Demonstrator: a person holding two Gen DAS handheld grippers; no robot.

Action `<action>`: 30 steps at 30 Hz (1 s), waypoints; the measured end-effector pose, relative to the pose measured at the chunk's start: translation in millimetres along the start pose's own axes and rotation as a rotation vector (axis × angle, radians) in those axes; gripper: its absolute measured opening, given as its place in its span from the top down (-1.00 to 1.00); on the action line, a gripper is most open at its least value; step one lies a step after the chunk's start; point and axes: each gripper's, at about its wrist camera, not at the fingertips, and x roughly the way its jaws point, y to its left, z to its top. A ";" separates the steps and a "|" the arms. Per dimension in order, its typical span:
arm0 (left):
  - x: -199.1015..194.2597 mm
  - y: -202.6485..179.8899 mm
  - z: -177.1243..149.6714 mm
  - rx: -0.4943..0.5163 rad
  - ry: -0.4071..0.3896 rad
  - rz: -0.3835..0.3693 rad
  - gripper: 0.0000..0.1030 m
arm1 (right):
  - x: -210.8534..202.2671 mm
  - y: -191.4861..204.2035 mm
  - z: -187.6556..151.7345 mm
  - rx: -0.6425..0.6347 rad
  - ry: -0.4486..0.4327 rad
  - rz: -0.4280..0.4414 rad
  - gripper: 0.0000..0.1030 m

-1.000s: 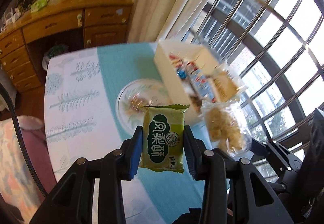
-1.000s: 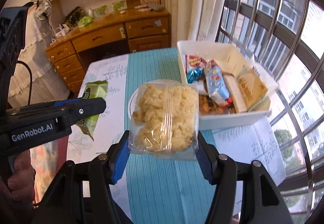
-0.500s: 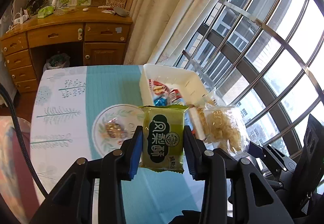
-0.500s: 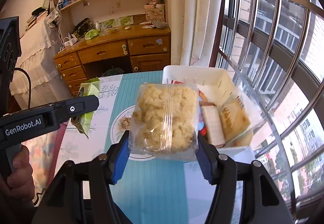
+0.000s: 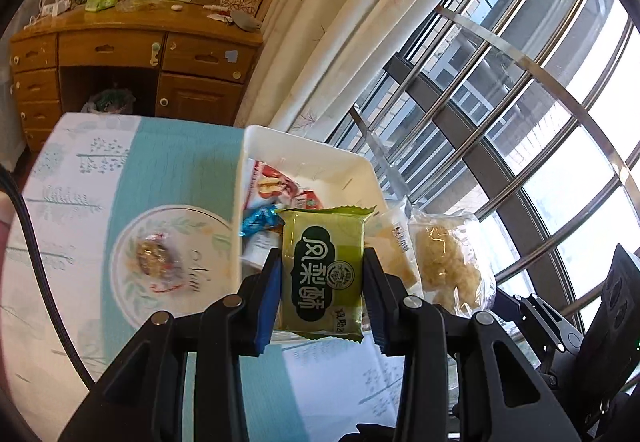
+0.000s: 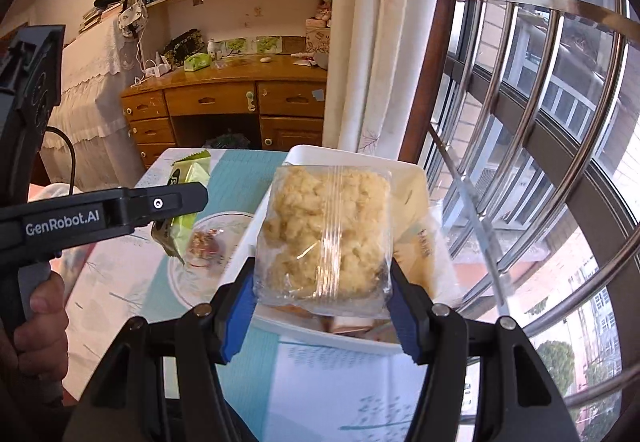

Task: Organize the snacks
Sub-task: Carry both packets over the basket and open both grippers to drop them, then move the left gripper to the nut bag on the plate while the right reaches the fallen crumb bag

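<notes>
Left gripper (image 5: 322, 288): clamping a green foil pastry packet (image 5: 323, 269) upright, carrying it toward the white plastic bin (image 5: 308, 158).
Right gripper (image 6: 323, 300): jaws half-spread, pinching a clear bag of crumbly rice cake (image 6: 325, 234) above the bin's near wall for dropping in.

Each view is taken from just behind a gripper, angled down along its fingers at the table (image 5: 168, 162). The white tray (image 5: 308, 158) and plate (image 5: 120, 274) are shared, seen close.

Green foil snack packet (image 5: 323, 274), dark oval with white characters. Clear plastic bag of pale yellow crumbly snack (image 6: 326, 238). White rectangular plastic bin (image 5: 308, 158). Round white plate (image 5: 132, 278), green leaf rim. Table cloth (image 5: 160, 162): teal stripe, white with grey-green sprigs. Blue-padded black tongs (image 5: 322, 296).
</notes>
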 end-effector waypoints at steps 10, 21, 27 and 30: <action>31.8 -19.7 7.1 -0.042 -0.001 -0.010 -0.37 | 11.4 -30.3 -0.4 -0.019 0.004 0.054 -0.20; 24.2 -6.1 14.3 -0.102 0.004 0.048 -0.50 | 21.8 -32.9 -1.9 0.029 0.034 0.088 -0.27; 11.2 8.1 9.5 -0.118 0.027 0.096 -0.50 | 24.2 -22.9 -2.6 0.049 0.051 0.114 -0.31; 1.5 16.3 6.7 -0.116 0.037 0.116 -0.50 | 25.8 -18.1 -2.8 0.080 0.063 0.125 -0.31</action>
